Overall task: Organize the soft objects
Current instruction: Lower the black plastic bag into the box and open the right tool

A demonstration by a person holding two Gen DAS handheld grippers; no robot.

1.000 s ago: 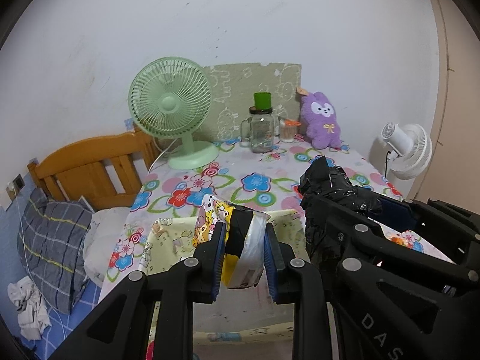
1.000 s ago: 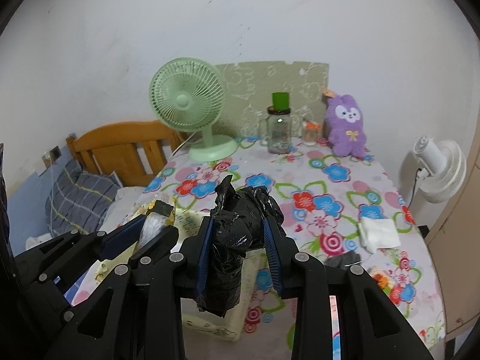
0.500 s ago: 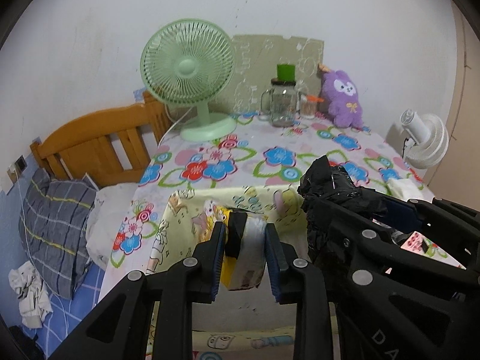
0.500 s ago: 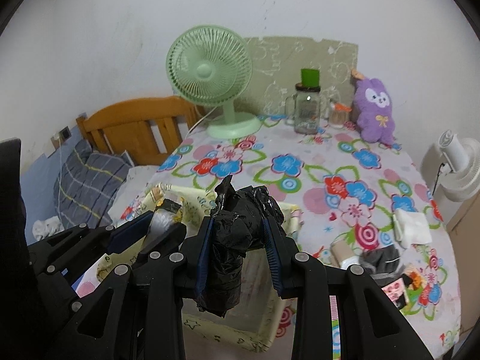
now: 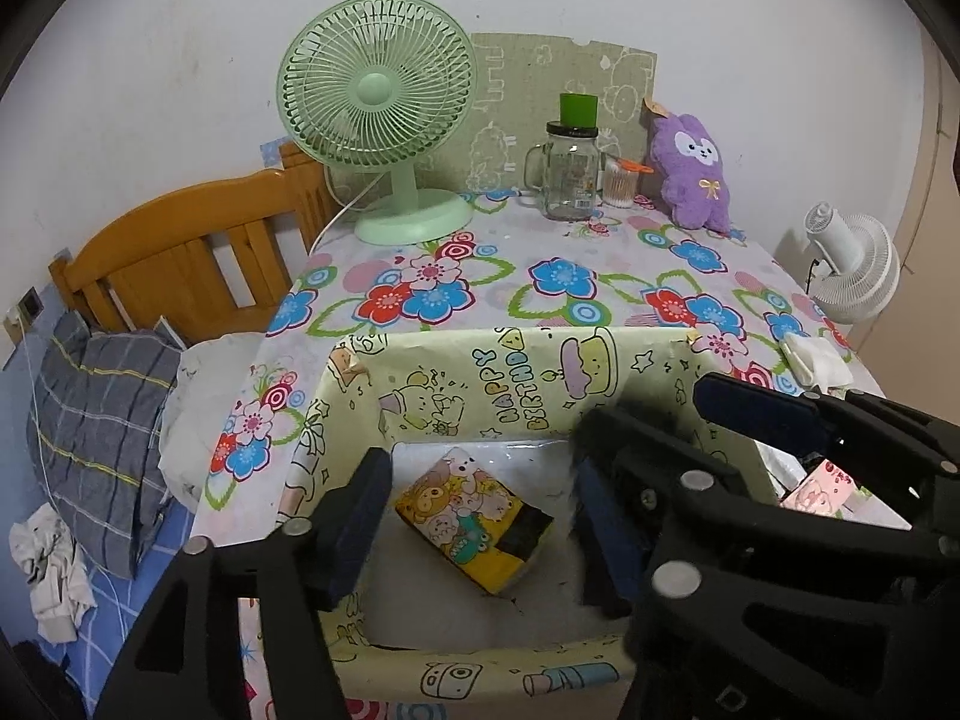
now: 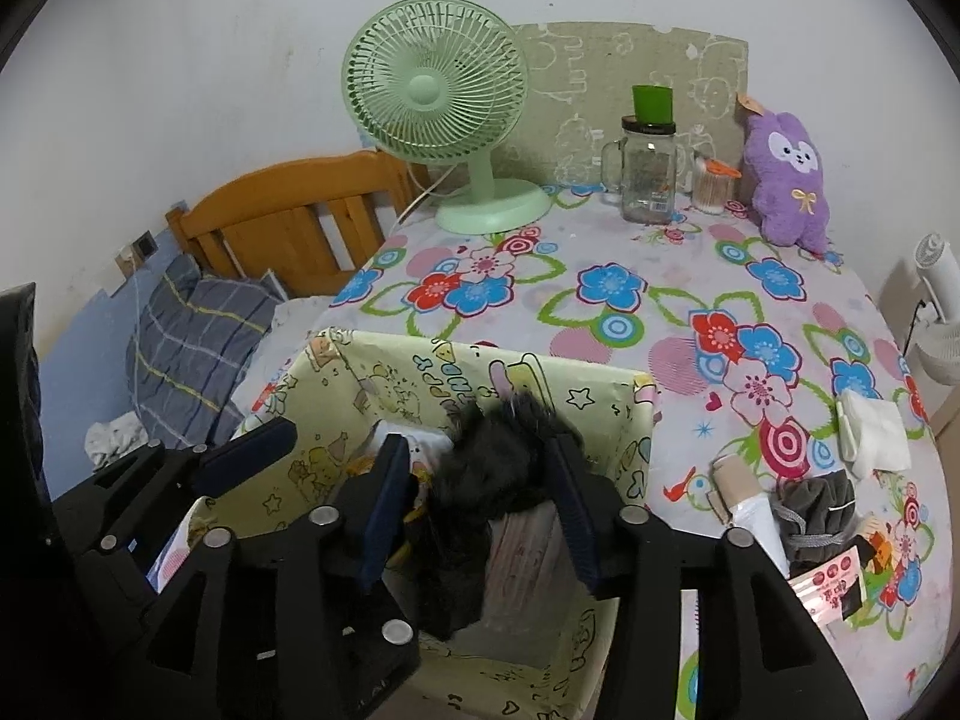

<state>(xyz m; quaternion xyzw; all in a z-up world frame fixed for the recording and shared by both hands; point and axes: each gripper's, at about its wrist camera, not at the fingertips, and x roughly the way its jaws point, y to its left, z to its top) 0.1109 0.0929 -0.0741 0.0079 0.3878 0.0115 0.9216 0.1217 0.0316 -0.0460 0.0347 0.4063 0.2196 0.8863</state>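
Left wrist view: left claw (image 5: 474, 516) spread, jaws just opened; packet (image 5: 474, 519) released, lying diagonally on the box (image 5: 600, 360) floor between them. Right claw (image 6: 480, 504) just opened, black bag (image 6: 498, 450) blurred, loose between jaws, over the box at the bench's near edge.

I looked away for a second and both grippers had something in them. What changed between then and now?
Both grippers came down over the box. The left gripper has just been opening and let go its yellow packet, which now lies on the box floor. The right gripper has just been opening too; its black bag, blurred, is still between the jaws. The fan, jar and purple plush stayed put.
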